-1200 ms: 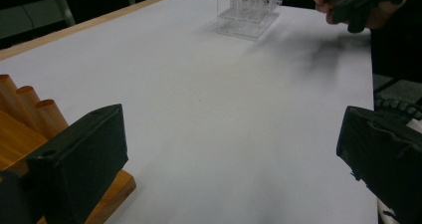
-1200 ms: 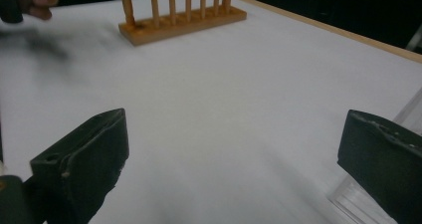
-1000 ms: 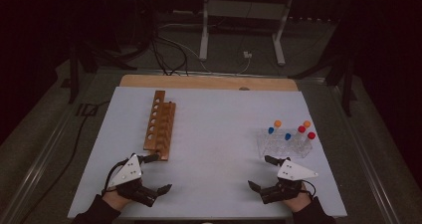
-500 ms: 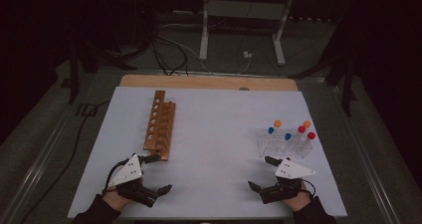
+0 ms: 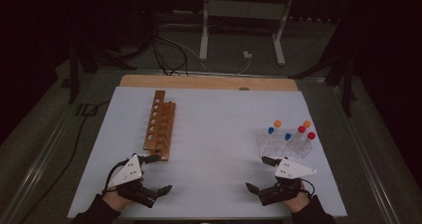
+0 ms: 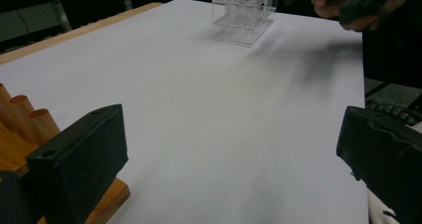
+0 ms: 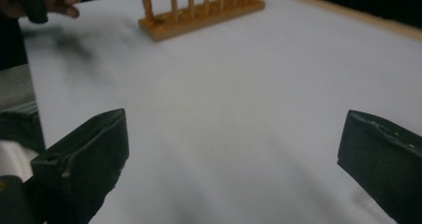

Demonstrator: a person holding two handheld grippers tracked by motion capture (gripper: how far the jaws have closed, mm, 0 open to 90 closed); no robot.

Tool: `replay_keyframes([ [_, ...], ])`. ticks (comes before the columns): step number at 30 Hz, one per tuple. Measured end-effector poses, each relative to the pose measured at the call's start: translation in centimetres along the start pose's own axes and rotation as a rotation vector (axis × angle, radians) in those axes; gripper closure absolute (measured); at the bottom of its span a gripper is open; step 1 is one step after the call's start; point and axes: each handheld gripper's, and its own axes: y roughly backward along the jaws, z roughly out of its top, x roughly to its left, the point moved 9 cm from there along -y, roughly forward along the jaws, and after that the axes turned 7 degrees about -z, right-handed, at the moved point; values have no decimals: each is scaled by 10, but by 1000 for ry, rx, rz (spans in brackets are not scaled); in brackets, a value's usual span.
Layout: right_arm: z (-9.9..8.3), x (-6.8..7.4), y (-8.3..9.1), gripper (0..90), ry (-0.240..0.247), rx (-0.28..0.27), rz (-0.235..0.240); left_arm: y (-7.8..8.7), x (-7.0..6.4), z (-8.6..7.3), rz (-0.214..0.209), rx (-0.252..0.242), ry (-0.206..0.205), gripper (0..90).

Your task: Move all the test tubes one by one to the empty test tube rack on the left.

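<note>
Jaws wide on both sides, nothing between them. Left gripper (image 5: 158, 173) sits at about 7 o'clock on the white surface (image 5: 214, 134), held low, its far jaw just beside the near end of the wooden rack (image 5: 160, 126). In the left gripper view that rack (image 6: 30, 134) crowds the left jaw, with the pegs standing close behind it.

Wooden rack runs from 9 toward 11 o'clock, long axis away from the person, holes empty as far as the high view shows.

Centre of the surface bare.

Clear tube stand (image 5: 284, 142) at about 4 o'clock, carrying capped tubes (image 5: 297, 129) with blue, orange and red caps, upright. In the left gripper view the stand (image 6: 244, 12) shows far off, near the other hand.

Right gripper (image 5: 258, 173) at about 5 o'clock, spread open, just short of the stand's near edge, pointing across the surface toward the rack (image 7: 199, 10).

Risks, as judged:
- Left jaw so close to the rack's end that any forward drift could nudge or skew it.
- Tubes stand packed; wide jaws coming in from the side could strike a neighbour or tip the light stand.
- Caps are small and round; a pinch on a cap rather than the body may slip.
</note>
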Motion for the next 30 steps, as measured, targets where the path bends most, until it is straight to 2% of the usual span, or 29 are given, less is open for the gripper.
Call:
replay_keyframes([
  [2,12,-2,5,0,8,-24,-11,0,0,0,1,0,-2,5],
  [5,20,-7,7,0,7,-42,-30,0,0,0,0,2,-7,4],
  [13,32,-24,13,0,4,-68,-98,0,-1,0,-1,-1,-5,5],
  [21,33,-37,14,0,-3,-64,-156,0,-1,0,-4,0,-6,5],
  [22,32,-42,14,0,-11,-61,-181,0,-1,0,-3,0,-7,5],
  [30,26,-65,20,0,-59,-48,-292,0,-1,0,-6,-2,-6,4],
])
